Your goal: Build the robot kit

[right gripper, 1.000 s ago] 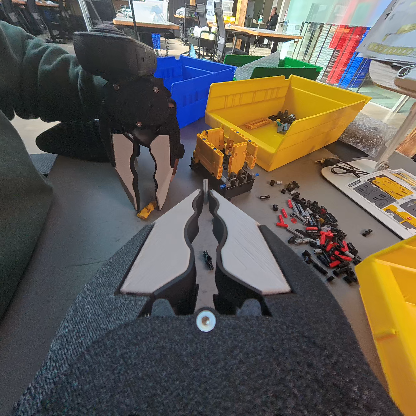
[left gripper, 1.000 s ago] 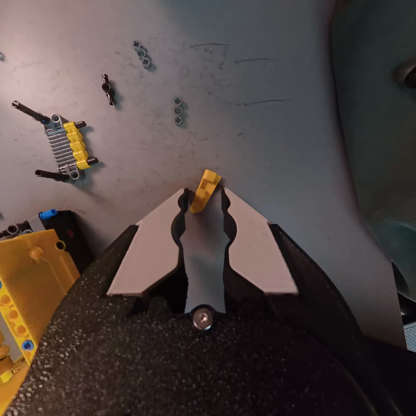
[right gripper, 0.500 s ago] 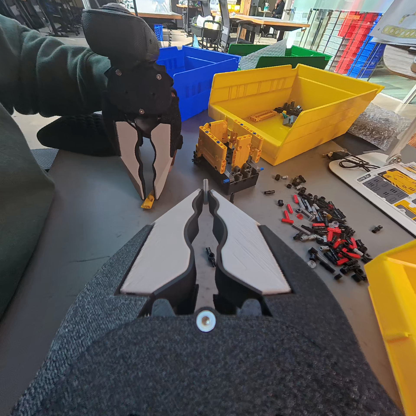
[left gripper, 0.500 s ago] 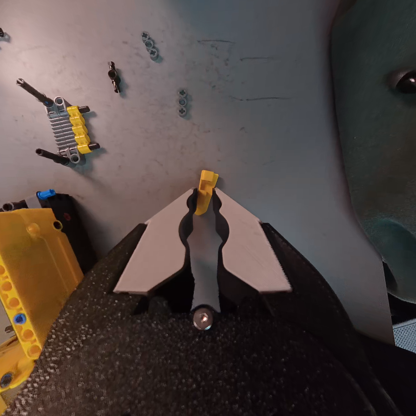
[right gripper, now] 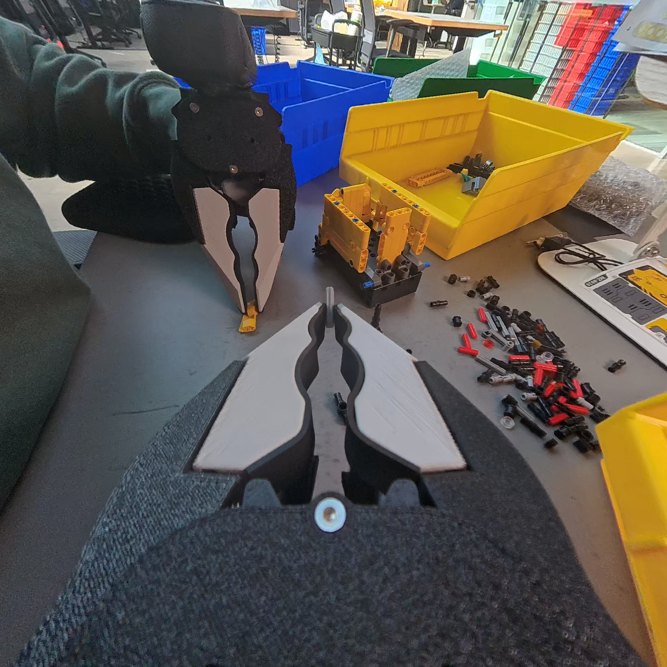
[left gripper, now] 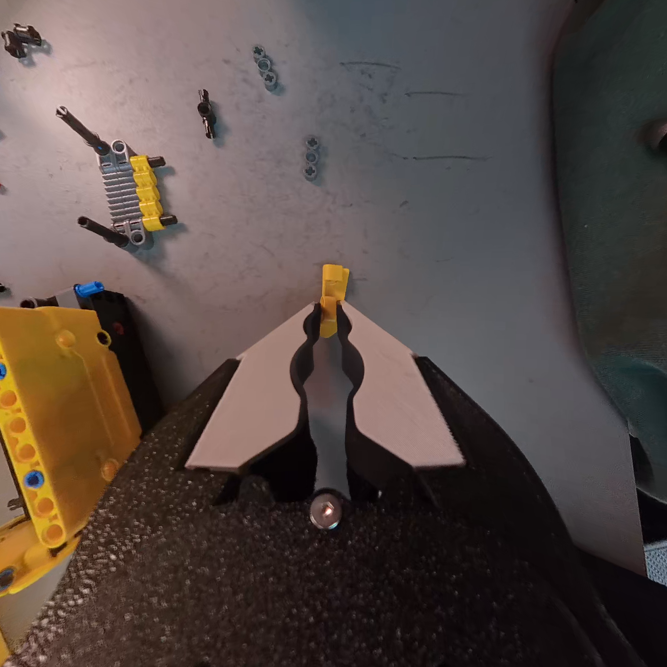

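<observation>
Here, left tongs (left gripper: 328,306) pinching yellow piece (left gripper: 332,294), long axis pointing forward along fingers

Worktop (right gripper: 151,346): matte grey, scuffed with faint dark marks; it fills both views.
Room beyond: an open office, seen past the far edge of the worktop in the right wrist view.
Desks (right gripper: 444,21): long wood-topped tables stand in the far background.
Chairs (right gripper: 339,32): black office chairs stand at those tables.
Storage wall (right gripper: 584,61): stacked red and blue bins fill the upper right, behind a glass pane.
Floor (right gripper: 39,202): pale, visible to the left of the worktop.
Light: bright and even, with glare at upper right.
</observation>
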`<state>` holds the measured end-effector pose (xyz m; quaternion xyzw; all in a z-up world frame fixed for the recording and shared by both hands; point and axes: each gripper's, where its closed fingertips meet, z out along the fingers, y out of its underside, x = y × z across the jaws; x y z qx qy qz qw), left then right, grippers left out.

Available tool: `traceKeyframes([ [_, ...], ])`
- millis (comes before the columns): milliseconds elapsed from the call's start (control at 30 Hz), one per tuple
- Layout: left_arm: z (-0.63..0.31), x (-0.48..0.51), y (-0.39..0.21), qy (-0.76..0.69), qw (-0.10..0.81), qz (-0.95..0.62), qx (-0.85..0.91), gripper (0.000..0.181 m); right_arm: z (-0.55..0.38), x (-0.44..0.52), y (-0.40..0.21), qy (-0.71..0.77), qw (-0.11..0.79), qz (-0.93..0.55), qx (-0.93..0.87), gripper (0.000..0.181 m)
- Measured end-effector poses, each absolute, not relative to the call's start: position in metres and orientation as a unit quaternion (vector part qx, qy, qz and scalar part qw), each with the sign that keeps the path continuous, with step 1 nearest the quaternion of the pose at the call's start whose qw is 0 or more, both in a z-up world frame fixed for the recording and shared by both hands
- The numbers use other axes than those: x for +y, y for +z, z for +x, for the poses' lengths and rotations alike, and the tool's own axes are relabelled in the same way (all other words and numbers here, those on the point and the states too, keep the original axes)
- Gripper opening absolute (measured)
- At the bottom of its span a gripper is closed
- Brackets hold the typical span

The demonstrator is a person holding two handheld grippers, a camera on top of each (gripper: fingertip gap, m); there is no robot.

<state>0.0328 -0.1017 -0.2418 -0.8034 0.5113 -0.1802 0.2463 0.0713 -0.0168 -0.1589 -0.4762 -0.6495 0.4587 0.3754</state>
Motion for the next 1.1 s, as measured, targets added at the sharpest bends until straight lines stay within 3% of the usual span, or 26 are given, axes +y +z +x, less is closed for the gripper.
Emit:
traceKeyframes([
  [167,0.057,-0.096,-0.218,-0.263,0.332,-0.787,0.448,0.006,0.075,-0.038,-0.158,0.478,0.355,-0.437,-0.675,0.003],
  [400,0.065,-0.090,-0.202,-0.325,0.370,-0.772,0.402,0.006,0.076,-0.069,-0.182,0.454,0.304,-0.398,-0.737,0.003],
  [1100,0.063,-0.092,-0.229,-0.281,0.325,-0.806,0.408,0.006,0.077,-0.074,-0.225,0.358,0.239,-0.425,-0.796,0.002],
])
